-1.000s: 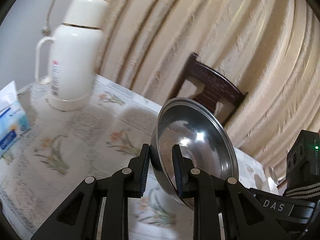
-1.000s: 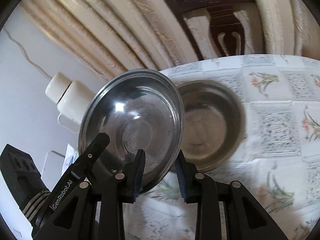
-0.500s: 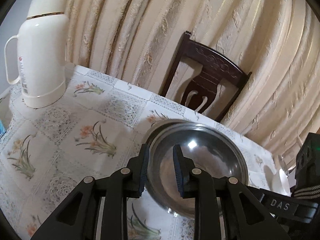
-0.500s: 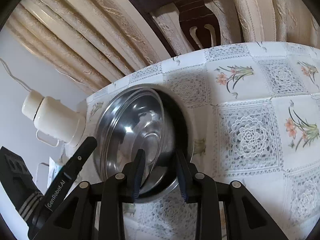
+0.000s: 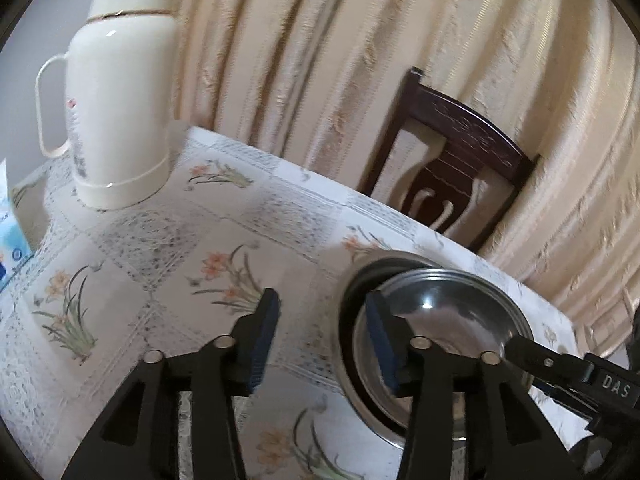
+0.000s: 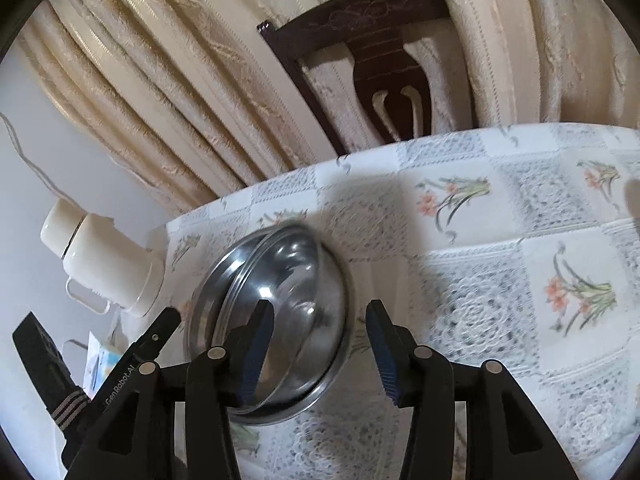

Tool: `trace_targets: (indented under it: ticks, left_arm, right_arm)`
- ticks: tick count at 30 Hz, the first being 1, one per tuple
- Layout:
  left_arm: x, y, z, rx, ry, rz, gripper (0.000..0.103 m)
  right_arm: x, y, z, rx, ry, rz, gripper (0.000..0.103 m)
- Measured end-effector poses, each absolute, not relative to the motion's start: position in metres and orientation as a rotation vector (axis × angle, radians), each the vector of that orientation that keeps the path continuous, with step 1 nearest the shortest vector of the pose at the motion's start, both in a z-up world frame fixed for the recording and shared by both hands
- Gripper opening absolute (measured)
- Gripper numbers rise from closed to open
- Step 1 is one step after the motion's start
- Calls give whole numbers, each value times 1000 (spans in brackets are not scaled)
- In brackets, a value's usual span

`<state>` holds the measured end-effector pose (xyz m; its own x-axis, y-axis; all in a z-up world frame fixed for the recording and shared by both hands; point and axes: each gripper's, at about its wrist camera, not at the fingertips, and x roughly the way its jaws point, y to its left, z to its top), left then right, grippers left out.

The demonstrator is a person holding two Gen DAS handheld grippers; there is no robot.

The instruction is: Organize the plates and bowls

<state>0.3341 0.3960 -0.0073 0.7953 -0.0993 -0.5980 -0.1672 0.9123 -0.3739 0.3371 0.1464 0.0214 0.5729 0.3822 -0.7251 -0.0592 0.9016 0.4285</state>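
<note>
Released since earlier, shiny steel plate (image 6: 280,304) now rests in steel bowl (image 5: 360,280) near table's far edge; left gripper (image 5: 322,332) and right gripper (image 6: 318,338) both gape apart.

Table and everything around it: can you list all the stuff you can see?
steel bowls: two, silver, nested on the table, the top one tilted
flask: one, cream, standing at the table's far corner
packet: one, blue and white, at the table's left edge
tablecloth: one, white with flowers, over the table
chair: one, dark wood, behind the table
curtain: cream, behind the chair
left tool: black, open
right tool: black, open
</note>
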Motion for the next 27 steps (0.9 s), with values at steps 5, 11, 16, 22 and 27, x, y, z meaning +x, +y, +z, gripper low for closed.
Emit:
trace_targets:
  ticks: [5,11,16,22,27]
  left_arm:
    - [337,403,-14,-454,681,55,50]
    - [340,408,-21,-491,711,49,54]
    - [341,410,-24,-523,725,38,58]
    - [342,413,-24,-535,728,40,58]
    - [342,415,-24,-548,727,41,59]
  right_arm:
    - [339,140,19,408,927,268,51]
    - [341,155,12,418,959,338,53]
    - [342,161,12,405,967,374,53]
    - [341,150,18,438,938,343,53]
    - [343,149,13,442,959,329,53]
